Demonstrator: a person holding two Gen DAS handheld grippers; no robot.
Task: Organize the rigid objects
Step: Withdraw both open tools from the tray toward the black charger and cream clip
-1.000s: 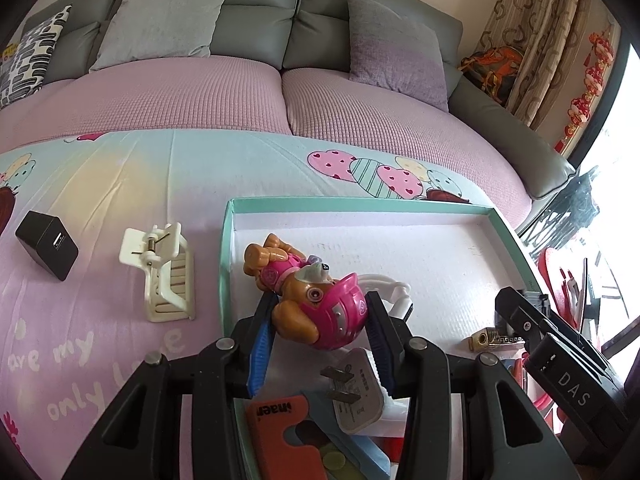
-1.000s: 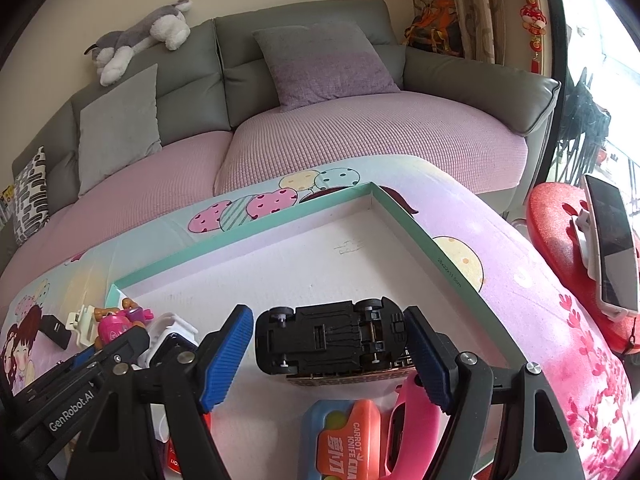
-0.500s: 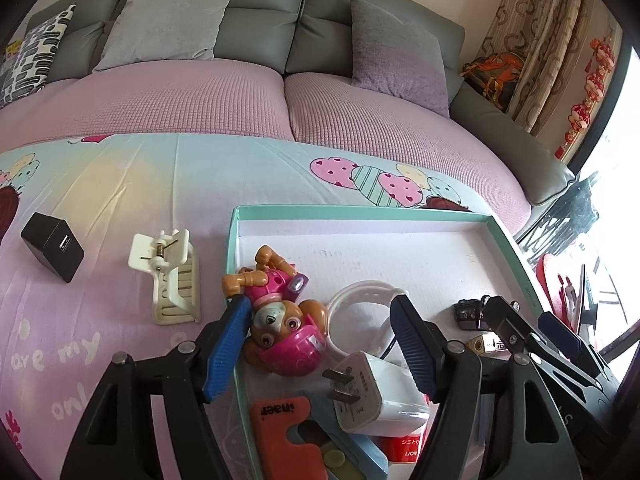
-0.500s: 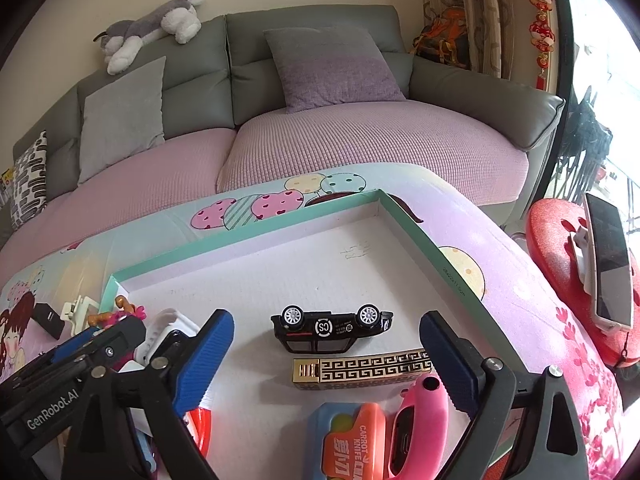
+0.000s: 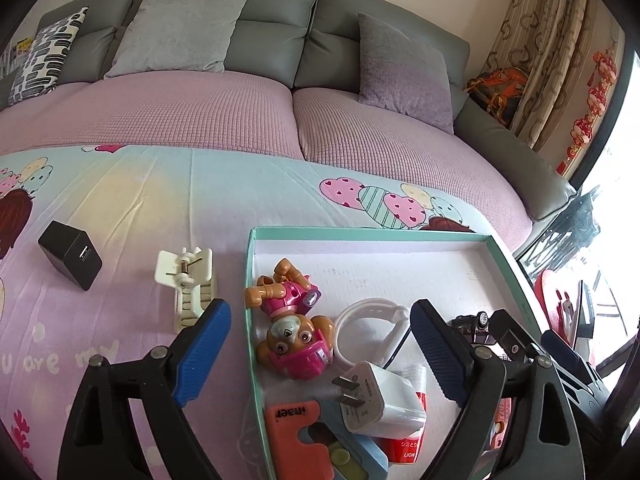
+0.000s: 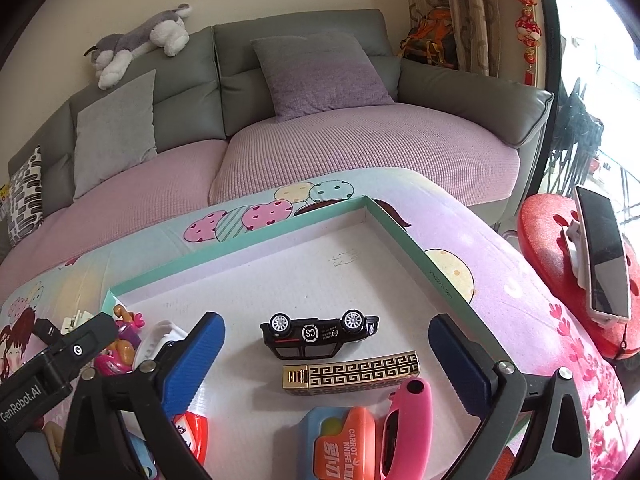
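- A black cube-shaped charger [image 5: 70,260] and a cream plastic clip [image 5: 190,284] are seen on the patterned cloth of the tabletop [image 5: 120,208], left of the shallow teal-rimmed cardboard tray [image 5: 360,231].
- The left tool [image 5: 320,354] is held released, nothing gripped; its jaws straddle the tray's left edge.
- A pink and tan toy puppy figure [image 5: 290,324] is laid inside the tray by its left wall, beside a white wall plug [image 5: 380,404].
- The right tool [image 6: 326,360] is likewise spread wide and empty.
- A black toy car [image 6: 318,332] is found upside down on the tray floor, just behind a gold patterned lighter [image 6: 352,372].
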